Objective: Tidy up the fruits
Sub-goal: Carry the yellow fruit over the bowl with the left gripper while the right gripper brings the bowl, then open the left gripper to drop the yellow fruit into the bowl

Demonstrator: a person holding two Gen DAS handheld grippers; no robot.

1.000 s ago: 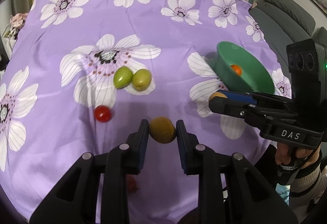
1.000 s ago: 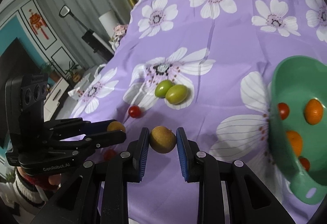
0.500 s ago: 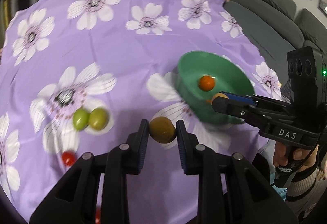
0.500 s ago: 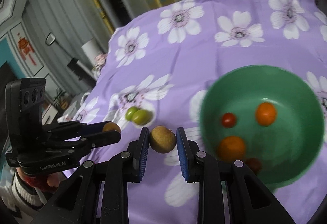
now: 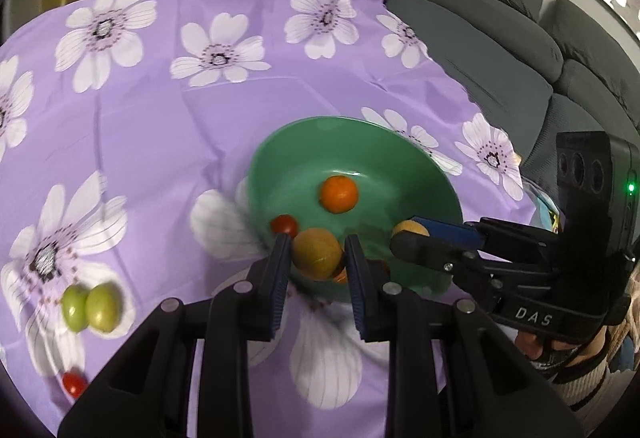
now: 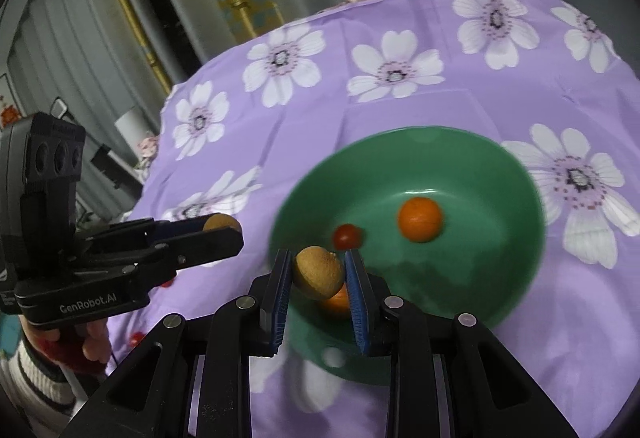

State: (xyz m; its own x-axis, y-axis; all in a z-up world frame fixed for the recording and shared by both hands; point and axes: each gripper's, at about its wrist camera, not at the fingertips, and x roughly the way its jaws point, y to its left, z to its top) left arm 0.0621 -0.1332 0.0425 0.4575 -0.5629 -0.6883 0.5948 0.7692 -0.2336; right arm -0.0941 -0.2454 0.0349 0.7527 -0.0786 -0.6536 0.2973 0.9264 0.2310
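Through my left wrist camera, the left gripper [image 5: 317, 258] clamps a brown kiwi [image 5: 316, 253] over the near rim of the green bowl [image 5: 400, 158]. Through my right wrist camera, the right gripper [image 6: 318, 274] grasps a second kiwi [image 6: 319, 271] above that bowl [image 6: 480, 166].

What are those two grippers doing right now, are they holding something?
Left gripper: closed on a brown kiwi, above the green bowl.
Right gripper: closed on another brown kiwi, above the same bowl.
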